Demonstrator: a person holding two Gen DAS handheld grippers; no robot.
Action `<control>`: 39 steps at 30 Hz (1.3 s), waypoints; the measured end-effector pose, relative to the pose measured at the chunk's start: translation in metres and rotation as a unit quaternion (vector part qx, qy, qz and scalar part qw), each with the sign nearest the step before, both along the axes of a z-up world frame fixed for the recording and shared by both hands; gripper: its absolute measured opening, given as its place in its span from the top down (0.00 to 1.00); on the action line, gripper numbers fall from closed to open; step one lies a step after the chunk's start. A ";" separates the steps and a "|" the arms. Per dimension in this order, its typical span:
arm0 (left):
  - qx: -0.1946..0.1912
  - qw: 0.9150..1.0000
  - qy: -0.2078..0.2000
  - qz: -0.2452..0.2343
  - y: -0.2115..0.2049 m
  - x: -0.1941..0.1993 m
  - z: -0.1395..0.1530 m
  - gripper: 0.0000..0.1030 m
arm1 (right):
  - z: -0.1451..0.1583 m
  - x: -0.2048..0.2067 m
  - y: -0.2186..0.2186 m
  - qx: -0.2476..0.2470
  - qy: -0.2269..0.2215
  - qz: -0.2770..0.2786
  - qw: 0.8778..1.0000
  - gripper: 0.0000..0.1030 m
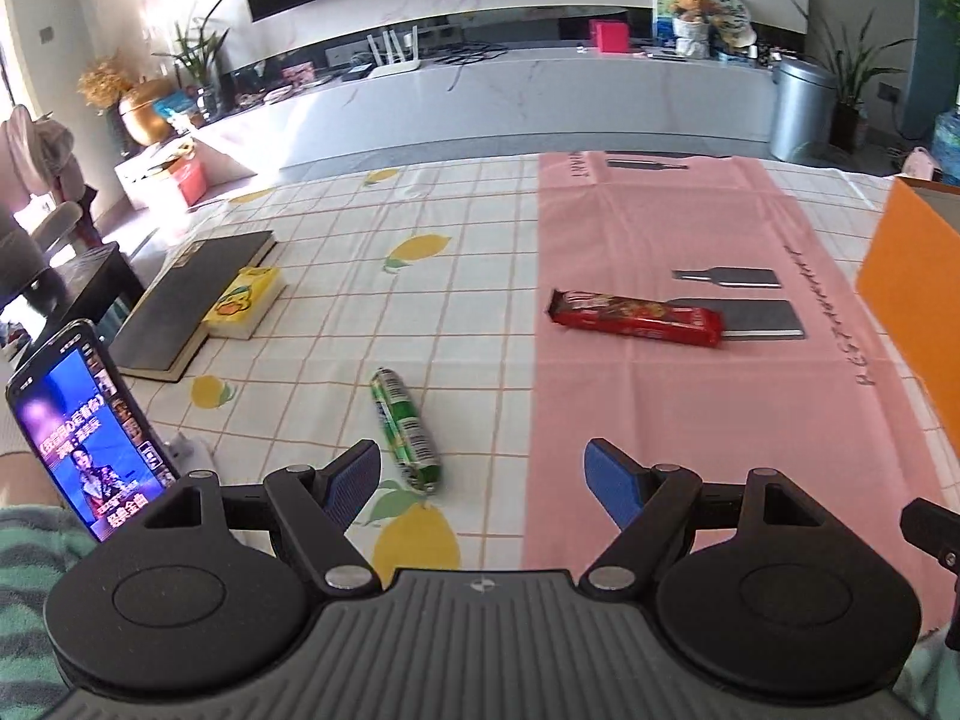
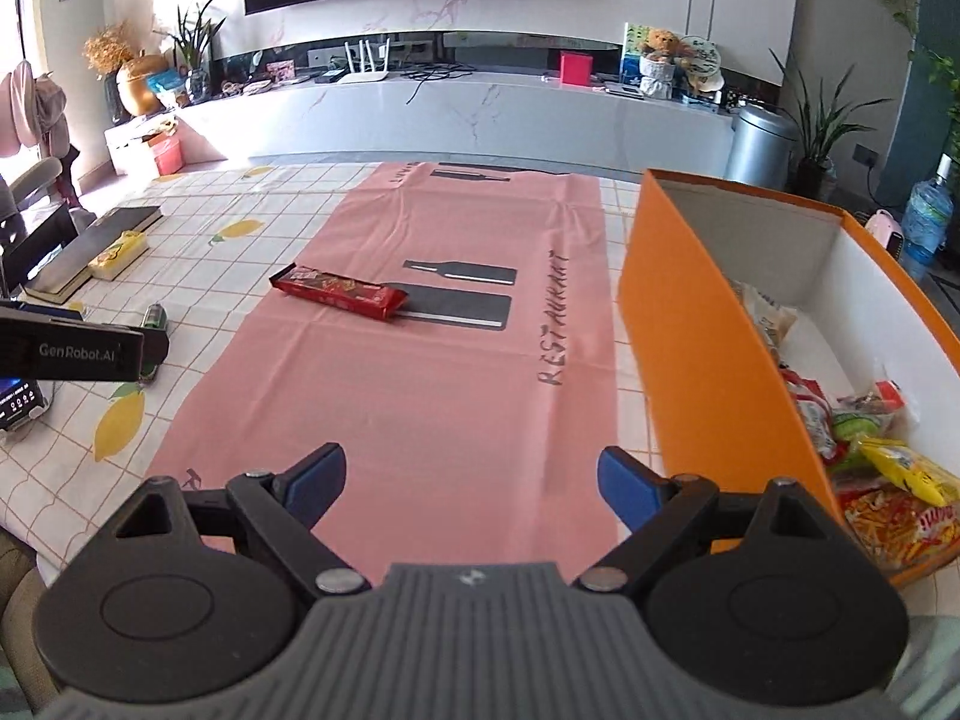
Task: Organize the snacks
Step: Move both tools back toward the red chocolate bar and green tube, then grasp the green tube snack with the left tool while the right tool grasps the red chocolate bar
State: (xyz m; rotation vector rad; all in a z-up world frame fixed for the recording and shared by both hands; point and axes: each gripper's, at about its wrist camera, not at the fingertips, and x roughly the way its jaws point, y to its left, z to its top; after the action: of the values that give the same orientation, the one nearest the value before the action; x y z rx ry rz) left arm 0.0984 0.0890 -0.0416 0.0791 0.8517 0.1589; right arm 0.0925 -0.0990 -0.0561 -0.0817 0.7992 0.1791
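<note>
Left tongs (image 1: 483,480): spread wide with nothing between the blue pads, hanging low over the worktop (image 1: 480,276) at its near edge.
Right tongs (image 2: 471,483): likewise released and empty, above the near end of the pink cloth runner printed with dark bottles (image 2: 420,396).
Green cylindrical snack roll in shiny wrap (image 1: 405,429): lies on the lemon-print checked cloth just left of the pink runner's edge; its near end sits just inside the left tongs' left pad (image 1: 354,483), close to it, though I cannot tell whether they touch. In the right wrist view only its far tip (image 2: 155,315) peeks out beyond the other gripper's black body.
Long red foil-wrapped snack bar (image 1: 636,317): flat on the pink runner, well beyond both tongs, its right end overlapping a printed bottle shape; seen from the right tongs (image 2: 339,292) it is ahead and to the left.
Orange cardboard box with white inside (image 2: 708,324): stands along the runner's right side, just right of the right tongs; open on top.
Snack packets in the box (image 2: 888,480): a loose heap of red, yellow and green bags at the near end, paler packets farther in.
Dark hardcover book (image 1: 192,300): far left of the runner, with a small yellow pack (image 1: 243,303) lying against its right side.
Lit smartphone propped upright (image 1: 84,429): left of the left tongs, at the worktop's near corner.
</note>
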 end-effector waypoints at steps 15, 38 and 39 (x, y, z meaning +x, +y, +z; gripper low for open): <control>0.015 0.996 0.011 0.084 0.048 0.032 -0.034 0.19 | -0.033 0.082 0.048 -0.050 -0.009 0.083 0.995 0.14; -0.072 0.997 0.014 0.032 0.048 0.044 -0.057 0.75 | -0.069 0.181 0.098 -0.050 -0.018 0.195 0.979 0.28; -0.075 0.997 0.013 0.027 0.046 0.043 -0.057 0.75 | -0.071 0.182 0.096 -0.042 -0.012 0.192 0.980 0.31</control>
State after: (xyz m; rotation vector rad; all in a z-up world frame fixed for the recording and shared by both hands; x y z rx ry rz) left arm 0.1418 0.1355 -0.0990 -0.0827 0.8897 0.1436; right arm 0.2745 -0.0033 -0.1269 -0.3187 0.7603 0.5086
